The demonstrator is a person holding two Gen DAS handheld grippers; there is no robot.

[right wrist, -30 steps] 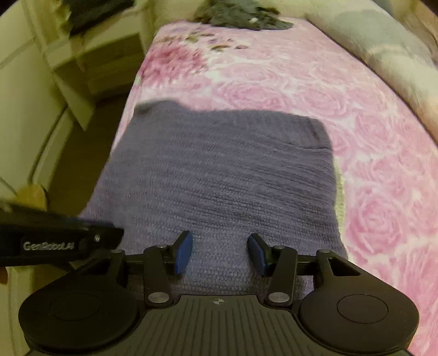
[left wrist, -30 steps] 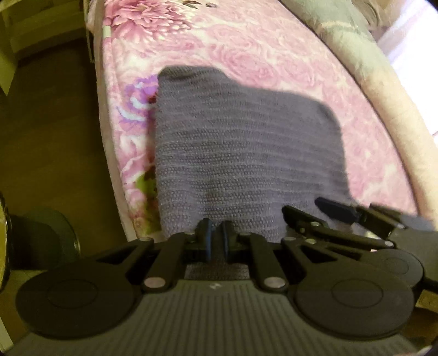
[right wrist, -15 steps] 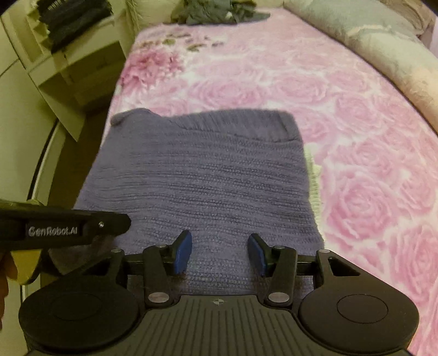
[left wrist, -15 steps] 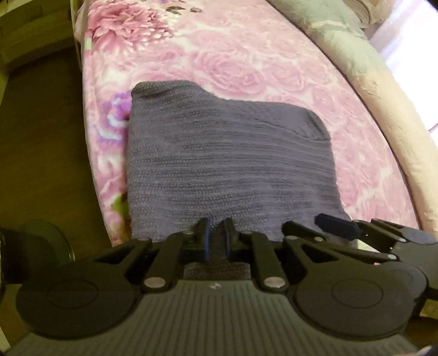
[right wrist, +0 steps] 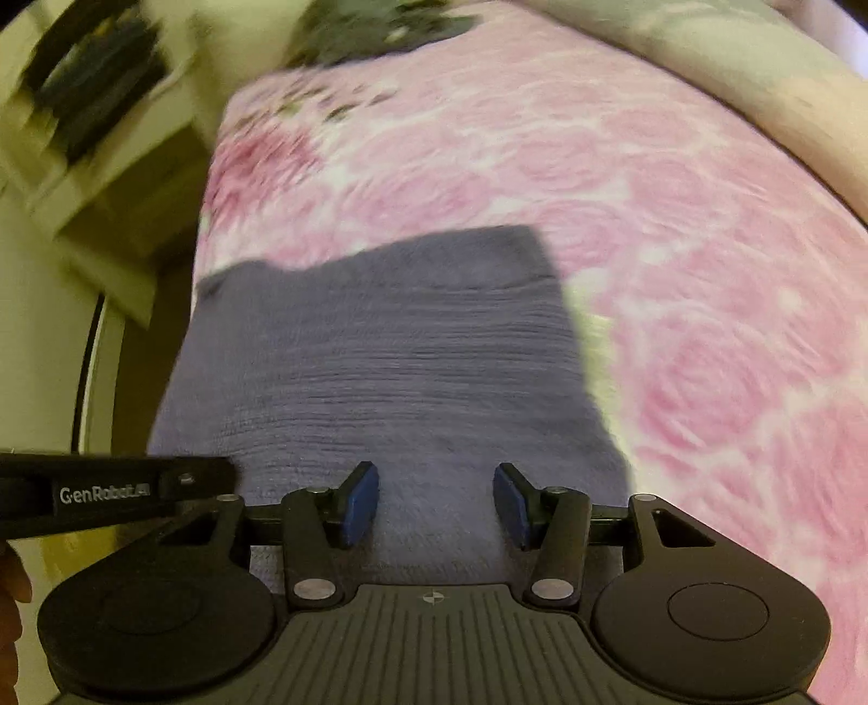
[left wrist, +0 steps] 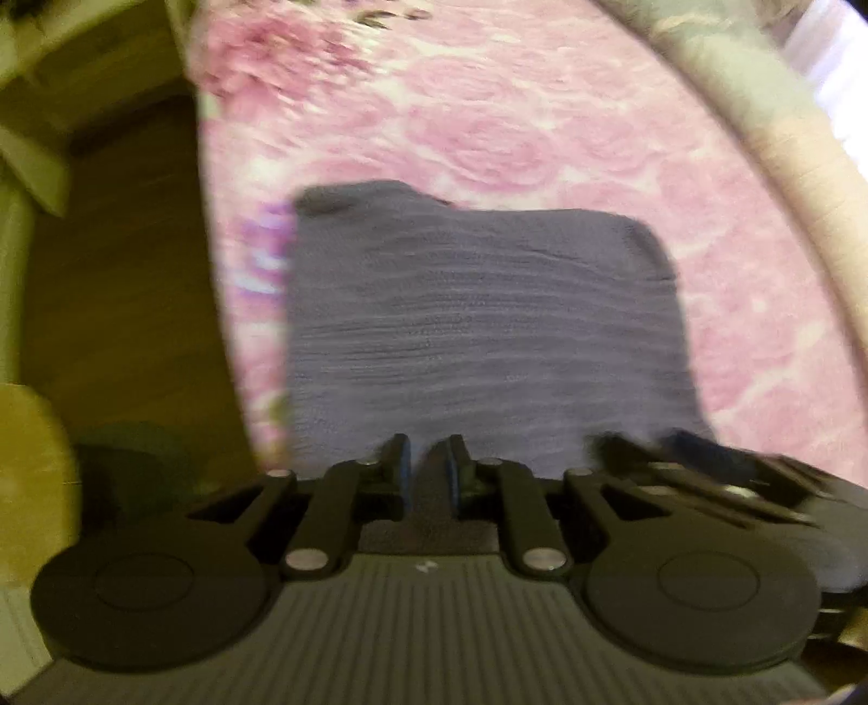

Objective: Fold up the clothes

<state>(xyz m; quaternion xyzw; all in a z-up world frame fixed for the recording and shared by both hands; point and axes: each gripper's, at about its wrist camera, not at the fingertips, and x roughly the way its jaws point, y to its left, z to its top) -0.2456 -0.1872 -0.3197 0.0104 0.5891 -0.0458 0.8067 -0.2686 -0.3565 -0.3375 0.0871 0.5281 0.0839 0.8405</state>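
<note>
Looking down from the left wrist view, the left claw (left wrist: 428, 466) sits at the near edge of one purple knitted garment (left wrist: 477, 325), which lies flat on the pink floral bedspread (left wrist: 542, 125), near the bed's left edge. Its jaws have just been opening: a narrow gap now shows between the blue pads, where a second ago they pinched nearly together. Purple knit shows in that gap, but the blurred picture does not let me tell whether the pads still press on it. I read this as the hem being let go after a fold. The right claw (left wrist: 689, 450) shows at the right, blurred, beside the same near edge. One pale rolled blanket (left wrist: 759, 108) runs along the far right side of the bed.

From the right wrist view, the right claw (right wrist: 436, 501) stands about half open, much as it did a second ago, its two blue pads well apart over the garment (right wrist: 390, 369) and gripping nothing. The cloth looks smaller and further off than before, which suggests both hands are drawing back. The garment is a tidy rectangle with one bump at its far left corner. Probably another fold, or putting it aside, comes next. One dark heap of clothes (right wrist: 380, 27) waits at the far end of the bed, and a shelf (right wrist: 108, 125) at the left holds dark folded items, too blurred to count.
</note>
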